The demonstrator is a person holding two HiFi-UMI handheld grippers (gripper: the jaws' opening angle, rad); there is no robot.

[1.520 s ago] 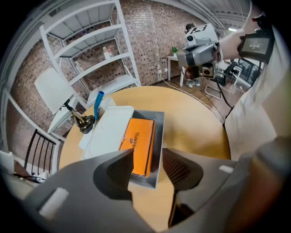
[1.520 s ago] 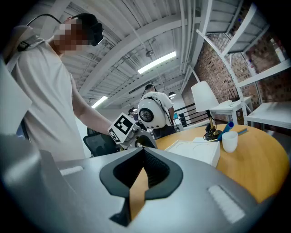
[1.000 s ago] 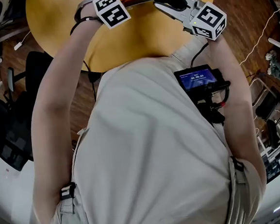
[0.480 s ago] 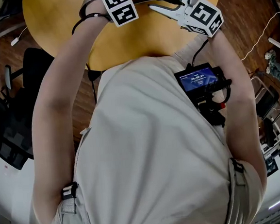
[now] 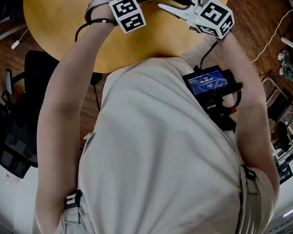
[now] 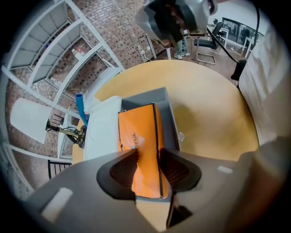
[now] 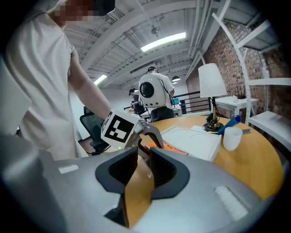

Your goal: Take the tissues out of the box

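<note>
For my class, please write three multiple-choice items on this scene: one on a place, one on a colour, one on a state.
1. The orange box lies: A on the round table; B on the floor; C on a shelf.
2. The cup is: A red; B white; C black.
3. The right tongs are: A shut on a tissue; B clamped on the cup; C apart and empty.

Key: 1 A, the box rests on the yellow table; 2 B, the cup is plainly white in the right gripper view; 3 C, the jaws, now closing, show only table between them.
</note>
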